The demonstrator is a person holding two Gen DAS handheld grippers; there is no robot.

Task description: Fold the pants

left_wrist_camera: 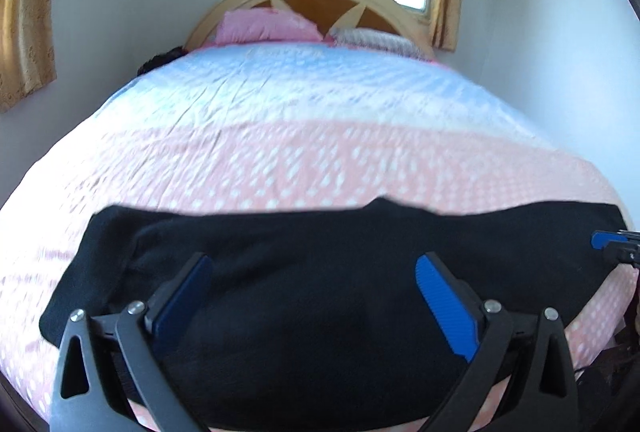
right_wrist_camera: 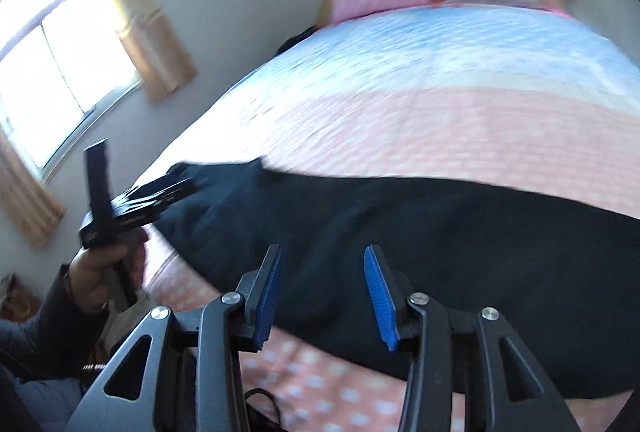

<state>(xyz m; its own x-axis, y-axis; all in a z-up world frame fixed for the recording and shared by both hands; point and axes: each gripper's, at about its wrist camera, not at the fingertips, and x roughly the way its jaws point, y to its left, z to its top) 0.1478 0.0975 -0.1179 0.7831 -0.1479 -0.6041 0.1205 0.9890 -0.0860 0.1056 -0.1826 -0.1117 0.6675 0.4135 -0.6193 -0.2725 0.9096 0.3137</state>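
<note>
- The wide bed with its pink and pale-blue dotted quilt (left_wrist_camera: 280, 160) carries the black, soft-looking fabric pants (left_wrist_camera: 320, 272); they lie stretched sideways along the near edge of the bed. A careless pull could, I judge, drag them off that edge.
- The pants are dark and show almost no seams, so I may misjudge where the waist and the hems lie and fold them crooked.
- My left claw (left_wrist_camera: 314, 296) is released, its blue pads spread wide above the middle of the cloth and grasping nothing. If it clenches here it may pinch only the top layer, or the quilt as well.
- My right claw (right_wrist_camera: 322, 292) is also released, hovering over the pants near the bed's edge.
- Both views are blurred, so fine creases escape me.
- I can read no brand, label or writing anywhere.
</note>
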